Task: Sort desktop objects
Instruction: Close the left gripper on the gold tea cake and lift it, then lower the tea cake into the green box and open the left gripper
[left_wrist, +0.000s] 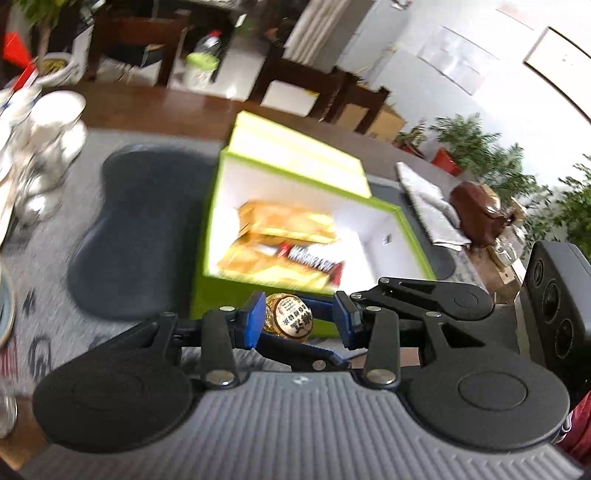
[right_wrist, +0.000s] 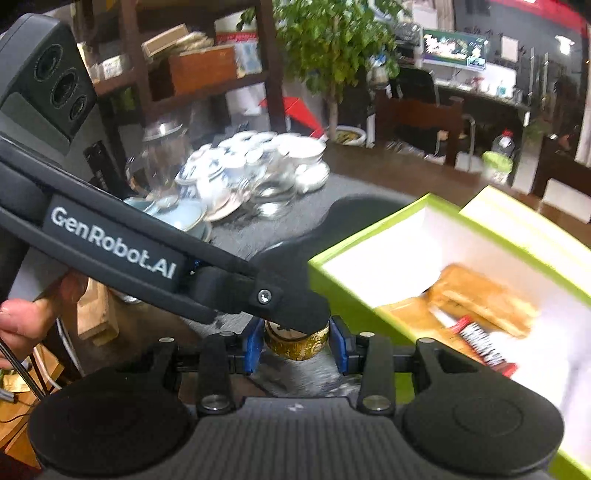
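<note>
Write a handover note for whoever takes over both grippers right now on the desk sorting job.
Left gripper: shut on the gold tin, held clear of the table.
Right gripper: shut on what looks like the same tin, gripped from the other side.
Green box: open, just beyond the tin, lid propped behind it.
Done: gold packets and a red snack bar lie in the box.
Left: carry the tin over the rim and set it inside. Teacups stand on the table beyond the box; whether they belong to the job is unclear.
</note>
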